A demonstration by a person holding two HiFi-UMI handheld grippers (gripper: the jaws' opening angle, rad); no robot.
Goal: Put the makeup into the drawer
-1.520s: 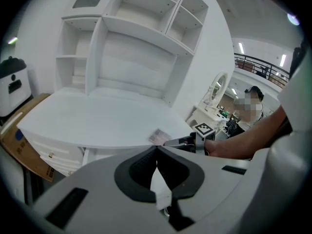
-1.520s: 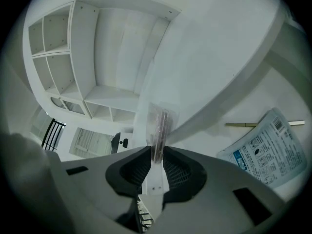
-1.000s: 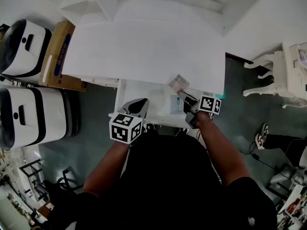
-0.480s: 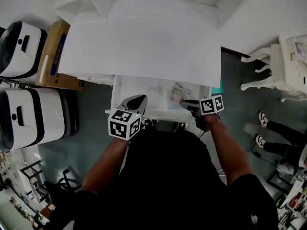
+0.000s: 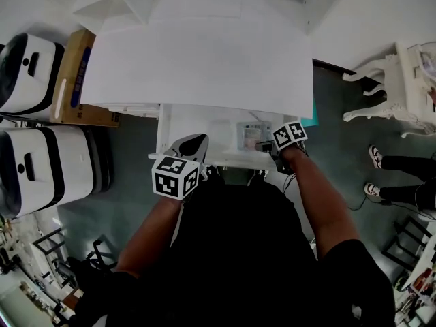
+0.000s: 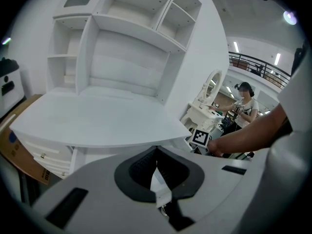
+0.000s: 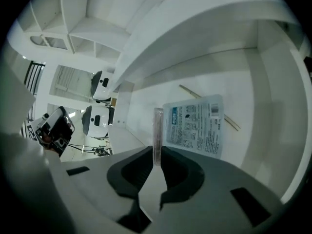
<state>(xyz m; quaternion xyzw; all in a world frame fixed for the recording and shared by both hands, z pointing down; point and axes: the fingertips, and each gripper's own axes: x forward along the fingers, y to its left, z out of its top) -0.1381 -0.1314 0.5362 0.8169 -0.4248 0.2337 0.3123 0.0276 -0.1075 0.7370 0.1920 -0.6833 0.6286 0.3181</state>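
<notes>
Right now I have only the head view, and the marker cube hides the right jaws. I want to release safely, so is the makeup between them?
Observer: Yes. In the right gripper view, the right gripper is shut on a thin clear makeup case, seen edge-on.
Operator: Is it aimed at the drawer?
Observer: Yes, the case points into the open drawer, not at its front edge.
Operator: What lies in there?
Observer: The rectangle you see is a flat printed packet. A thin stick lies partly under its far corner.
</notes>
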